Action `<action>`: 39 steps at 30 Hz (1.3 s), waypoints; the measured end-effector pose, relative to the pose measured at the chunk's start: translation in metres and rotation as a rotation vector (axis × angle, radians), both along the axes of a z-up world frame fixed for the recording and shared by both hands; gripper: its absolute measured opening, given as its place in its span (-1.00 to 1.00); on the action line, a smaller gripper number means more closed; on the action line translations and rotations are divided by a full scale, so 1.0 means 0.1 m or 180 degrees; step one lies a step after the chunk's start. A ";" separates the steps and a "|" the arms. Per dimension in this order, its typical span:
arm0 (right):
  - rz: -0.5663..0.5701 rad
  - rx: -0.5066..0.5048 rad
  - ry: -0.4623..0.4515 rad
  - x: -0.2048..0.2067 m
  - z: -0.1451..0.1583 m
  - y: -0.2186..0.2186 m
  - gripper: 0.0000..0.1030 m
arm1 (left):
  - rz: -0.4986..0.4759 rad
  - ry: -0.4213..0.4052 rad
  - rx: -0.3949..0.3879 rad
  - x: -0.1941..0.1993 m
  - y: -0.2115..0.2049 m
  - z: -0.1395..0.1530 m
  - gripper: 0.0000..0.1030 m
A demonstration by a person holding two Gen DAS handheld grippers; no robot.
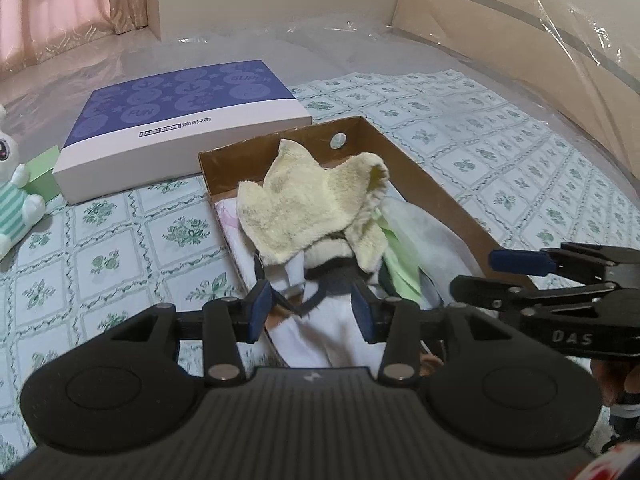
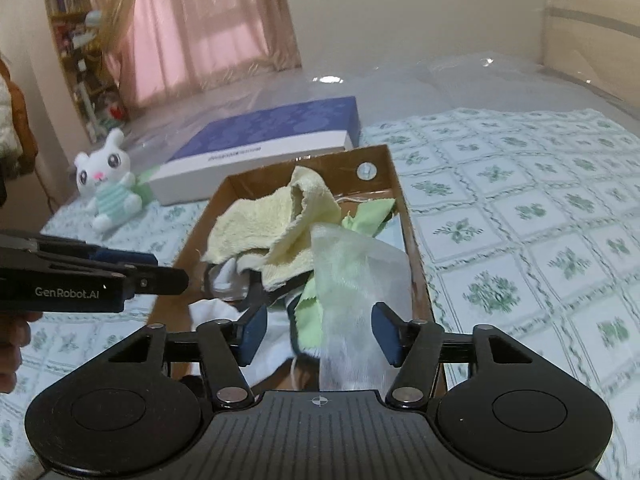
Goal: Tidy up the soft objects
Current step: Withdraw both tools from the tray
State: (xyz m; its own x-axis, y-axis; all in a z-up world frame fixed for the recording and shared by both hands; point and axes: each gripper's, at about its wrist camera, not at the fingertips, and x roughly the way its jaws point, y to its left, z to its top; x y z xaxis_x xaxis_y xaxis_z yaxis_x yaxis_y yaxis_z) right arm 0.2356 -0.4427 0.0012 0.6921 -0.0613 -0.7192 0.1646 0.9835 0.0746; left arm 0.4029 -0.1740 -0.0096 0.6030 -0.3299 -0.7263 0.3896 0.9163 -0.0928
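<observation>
While both grippers hung at the near end of the cardboard box (image 1: 432,184), the soft pile sat inside it.
Yellow towel (image 1: 308,204) lay on top, limp and light; best pinched at a raised fold, though it looked liable to drag the white mesh cloth (image 2: 356,280) and green cloth (image 2: 368,214). Left gripper (image 1: 312,308) half open, right gripper (image 2: 320,330) wider, nothing held. Box rested on a floral bed cover (image 1: 480,128); purple box (image 1: 180,120) and plush bunny (image 2: 106,178) far left, curtains behind.

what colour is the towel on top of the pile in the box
Pale yellow towel, seen best in the left wrist view.
</observation>
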 end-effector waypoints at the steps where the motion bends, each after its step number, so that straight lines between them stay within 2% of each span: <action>1: -0.0041 0.0019 -0.0043 -0.07 0.04 0.02 0.25 | 0.0007 -0.0005 0.0003 -0.05 0.01 0.03 -0.14; 7: -0.0286 0.0165 -0.0255 -0.41 0.24 0.16 0.36 | 0.0043 -0.0048 -0.0021 -0.38 0.14 0.22 -0.08; 12: -0.0433 0.0277 -0.0182 -0.60 0.40 0.33 0.37 | 0.0055 -0.0093 -0.0059 -0.71 0.26 0.40 -0.04; 15: -0.0395 0.0236 -0.0111 -0.70 0.48 0.46 0.37 | 0.0073 -0.0134 -0.0060 -0.91 0.33 0.50 -0.02; 18: -0.0362 0.0107 -0.0143 -0.84 0.56 0.63 0.37 | 0.0126 -0.0170 -0.0032 -1.11 0.41 0.59 -0.02; 23: -0.0311 0.0086 -0.0185 -1.04 0.66 0.87 0.37 | 0.0219 -0.0215 0.0000 -1.44 0.57 0.69 0.04; 39: -0.0146 0.0126 -0.0252 -1.58 0.76 1.53 0.37 | 0.0516 -0.0218 0.0072 -2.42 1.15 0.77 0.04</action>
